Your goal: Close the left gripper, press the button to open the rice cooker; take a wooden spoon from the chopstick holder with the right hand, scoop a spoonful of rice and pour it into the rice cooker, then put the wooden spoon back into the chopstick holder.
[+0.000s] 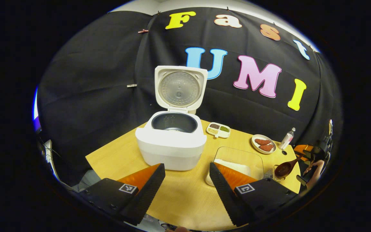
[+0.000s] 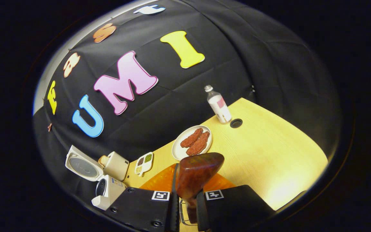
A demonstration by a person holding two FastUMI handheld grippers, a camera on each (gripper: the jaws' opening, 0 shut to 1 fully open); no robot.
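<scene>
Now the right gripper (image 2: pixel 187 206) squeezes the wooden spoon (image 2: pixel 195 175); the left gripper (image 1: pixel 187 180) gapes, rice cooker (image 1: pixel 172 141) lid-up at 12 o'clock.

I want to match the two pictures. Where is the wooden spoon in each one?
Left gripper view: the wooden spoon is far right, over the table edge, beside the clear rice box.
Right gripper view: the spoon is bottom centre, gripped in the right claw.
Shared landmark: the plate of sausages.
</scene>
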